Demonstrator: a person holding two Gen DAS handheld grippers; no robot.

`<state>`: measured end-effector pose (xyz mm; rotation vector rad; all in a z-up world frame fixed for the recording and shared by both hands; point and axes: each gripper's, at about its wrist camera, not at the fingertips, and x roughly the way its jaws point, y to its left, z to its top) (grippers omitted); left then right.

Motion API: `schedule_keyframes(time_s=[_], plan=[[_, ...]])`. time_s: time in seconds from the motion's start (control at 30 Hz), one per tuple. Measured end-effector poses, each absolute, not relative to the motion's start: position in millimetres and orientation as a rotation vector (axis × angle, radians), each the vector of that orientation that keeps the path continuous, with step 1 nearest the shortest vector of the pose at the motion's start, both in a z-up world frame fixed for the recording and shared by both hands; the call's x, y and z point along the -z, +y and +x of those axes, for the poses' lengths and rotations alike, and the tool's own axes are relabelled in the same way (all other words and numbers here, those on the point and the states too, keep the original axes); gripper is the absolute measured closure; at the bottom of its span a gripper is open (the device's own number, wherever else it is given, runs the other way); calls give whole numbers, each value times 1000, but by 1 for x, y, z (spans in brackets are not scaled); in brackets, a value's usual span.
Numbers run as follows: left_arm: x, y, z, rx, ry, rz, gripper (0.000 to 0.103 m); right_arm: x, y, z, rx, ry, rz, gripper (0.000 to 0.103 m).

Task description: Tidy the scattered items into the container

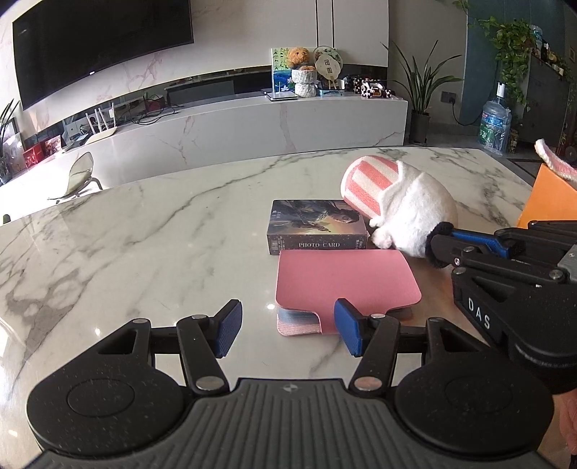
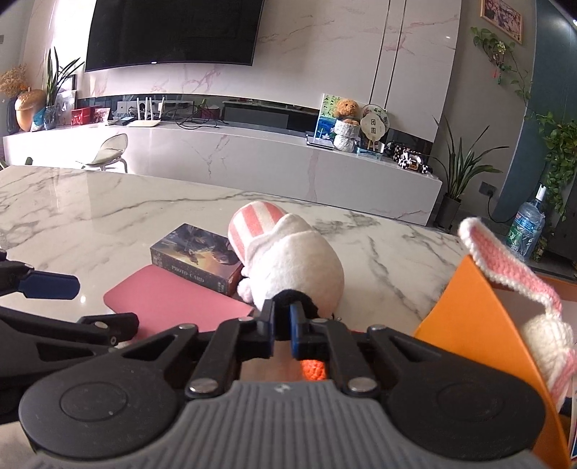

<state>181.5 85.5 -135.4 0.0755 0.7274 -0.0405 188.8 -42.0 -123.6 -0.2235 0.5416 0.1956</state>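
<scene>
Home living room, large black wall-mounted television (image 2: 173, 32) on pink-veined marble wall, long white marble media console (image 2: 252, 158) holding a brown teddy bear (image 2: 347, 108), leafy potted houseplants (image 1: 420, 90), grey-veined white marble table (image 1: 144, 231) in foreground.

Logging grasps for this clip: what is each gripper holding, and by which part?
Right gripper pinches the plush toy by its black tuft. Left gripper is open, holding nothing.

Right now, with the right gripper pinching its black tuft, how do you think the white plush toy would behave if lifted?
The white plush toy looks soft and light, so it would probably sag and dangle below the right gripper. Held only by the black tuft, it may swing or twist. Its striped end leans on the photo-card box, which it might nudge.
</scene>
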Motion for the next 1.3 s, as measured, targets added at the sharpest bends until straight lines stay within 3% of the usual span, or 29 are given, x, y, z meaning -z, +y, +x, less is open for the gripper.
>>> schedule_keyframes(time_s=[0.23,0.73,0.93,1.0,1.07,1.3], plan=[[123,84,167,40,720,68,37,112,-38,166,-243,570,-225,103],[94,90,125,52,710,15,36,98,-43,105,-268,616,-256,103],[89,79,138,125,700,-13,36,98,-61,113,-167,567,-378,93],[90,75,146,158,718,-28,36,103,-61,118,-155,557,-440,77],[92,73,154,182,729,-41,36,107,-59,121,-151,546,-488,68],[100,68,183,267,780,-109,36,123,-49,138,-148,541,-615,64]])
